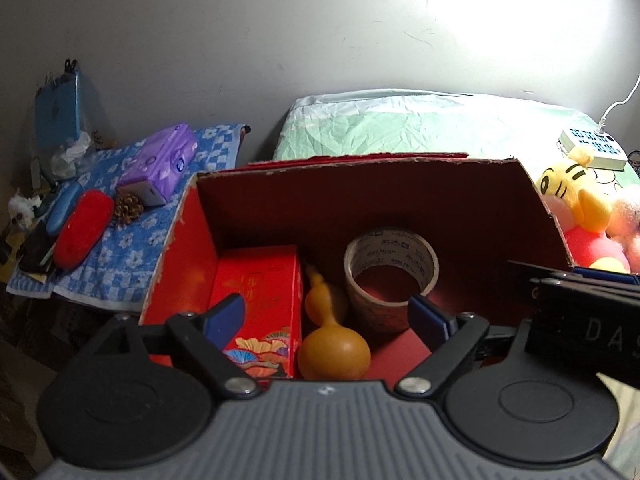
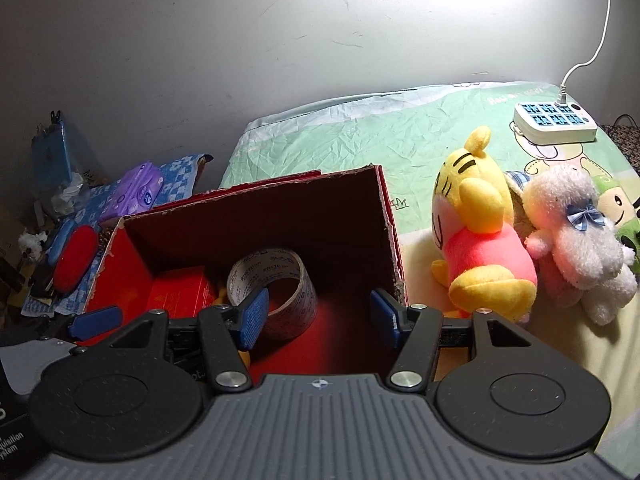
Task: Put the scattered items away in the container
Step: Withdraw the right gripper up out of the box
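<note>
Both tongs, left [image 1: 332,318] and right [image 2: 318,316], gape wide and empty over the box [image 2: 384,216]. Take the yellow toy [image 2: 480,236] by its body with the right.

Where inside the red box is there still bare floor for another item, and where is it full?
The free patch in the red box is its right side: bare red floor between the tape roll and the right wall. The left side is crowded: the red carton sits against the left wall, and the gourd fills the gap between carton and tape.
</note>
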`<move>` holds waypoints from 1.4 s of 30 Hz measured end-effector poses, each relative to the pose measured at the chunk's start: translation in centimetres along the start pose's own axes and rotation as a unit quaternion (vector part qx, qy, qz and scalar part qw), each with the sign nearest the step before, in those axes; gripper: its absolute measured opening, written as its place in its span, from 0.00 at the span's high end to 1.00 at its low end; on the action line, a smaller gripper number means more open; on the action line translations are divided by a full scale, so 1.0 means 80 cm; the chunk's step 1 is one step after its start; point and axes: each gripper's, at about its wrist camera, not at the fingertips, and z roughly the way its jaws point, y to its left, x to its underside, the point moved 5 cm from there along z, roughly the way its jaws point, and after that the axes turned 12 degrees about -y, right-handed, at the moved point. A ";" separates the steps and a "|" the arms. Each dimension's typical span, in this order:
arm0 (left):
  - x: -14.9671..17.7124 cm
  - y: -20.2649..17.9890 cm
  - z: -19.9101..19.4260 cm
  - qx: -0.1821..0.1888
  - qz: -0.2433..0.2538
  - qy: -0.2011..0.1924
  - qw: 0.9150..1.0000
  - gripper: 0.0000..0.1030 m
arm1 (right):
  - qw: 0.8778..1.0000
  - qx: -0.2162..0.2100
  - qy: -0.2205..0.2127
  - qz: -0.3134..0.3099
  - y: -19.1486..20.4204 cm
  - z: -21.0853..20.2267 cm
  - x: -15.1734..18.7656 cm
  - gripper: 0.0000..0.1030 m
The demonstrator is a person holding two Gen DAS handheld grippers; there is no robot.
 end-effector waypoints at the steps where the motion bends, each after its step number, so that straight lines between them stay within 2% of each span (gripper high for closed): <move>1: 0.002 0.000 -0.003 0.000 -0.005 0.003 1.000 0.13 | 1.000 -0.004 0.001 -0.001 0.000 -0.002 0.001 0.42; 13: 0.011 -0.005 -0.055 -0.025 -0.009 -0.013 1.000 0.11 | 0.999 -0.032 -0.015 -0.025 0.002 -0.047 0.002 0.42; 21: 0.027 -0.014 -0.073 -0.026 -0.011 -0.005 1.000 0.06 | 0.999 -0.044 -0.012 -0.026 -0.007 -0.056 0.014 0.43; 33: 0.053 -0.028 -0.077 -0.027 -0.004 0.013 1.000 0.06 | 0.998 -0.049 0.009 -0.027 -0.018 -0.058 0.040 0.43; 42: 0.079 -0.040 -0.069 -0.014 0.001 0.035 0.999 0.05 | 0.997 -0.052 0.027 -0.040 -0.023 -0.053 0.061 0.43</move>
